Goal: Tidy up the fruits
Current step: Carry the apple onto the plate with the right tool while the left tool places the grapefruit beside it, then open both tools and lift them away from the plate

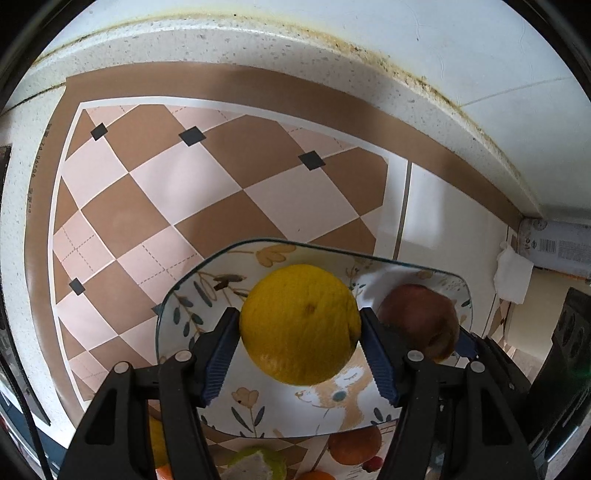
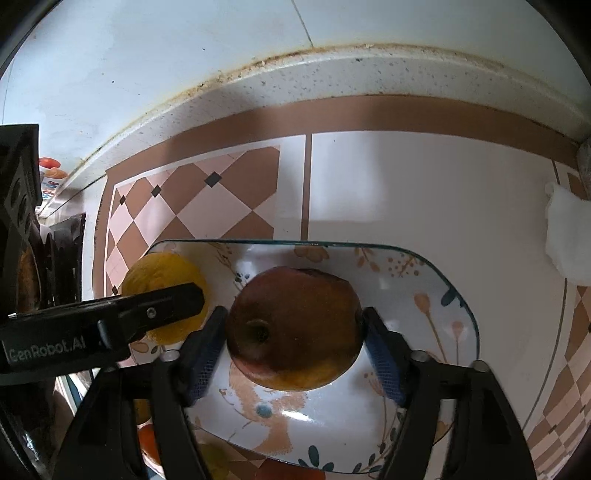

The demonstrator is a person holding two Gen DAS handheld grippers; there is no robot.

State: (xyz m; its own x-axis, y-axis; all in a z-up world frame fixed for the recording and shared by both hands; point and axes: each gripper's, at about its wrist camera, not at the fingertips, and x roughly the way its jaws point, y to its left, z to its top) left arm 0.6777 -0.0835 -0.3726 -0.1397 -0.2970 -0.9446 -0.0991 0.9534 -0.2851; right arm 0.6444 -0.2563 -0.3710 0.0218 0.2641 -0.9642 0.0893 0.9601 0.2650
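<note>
Home kitchen. Speckled stone surface (image 1: pixel 229 40) with a grimy, stained seam where it meets the white tiled wall (image 1: pixel 461 48) behind it. On the surface lies a brown-and-pink checked mat (image 1: pixel 207 177); on the mat's near part sits a floral glass plate (image 2: pixel 424 280) holding fruit. More fruit (image 1: pixel 354 445) shows just in front of the plate. A labelled can (image 1: pixel 557 247) and crumpled white tissue (image 1: pixel 513 273) sit right of the plate.

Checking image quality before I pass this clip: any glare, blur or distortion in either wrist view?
Left wrist view: fisheye bends the counter edge; yellow fruit sharp, bottom fruits soft. Right wrist view: window glare washes the mat; reddish fruit clear, white cloth blown out.
</note>
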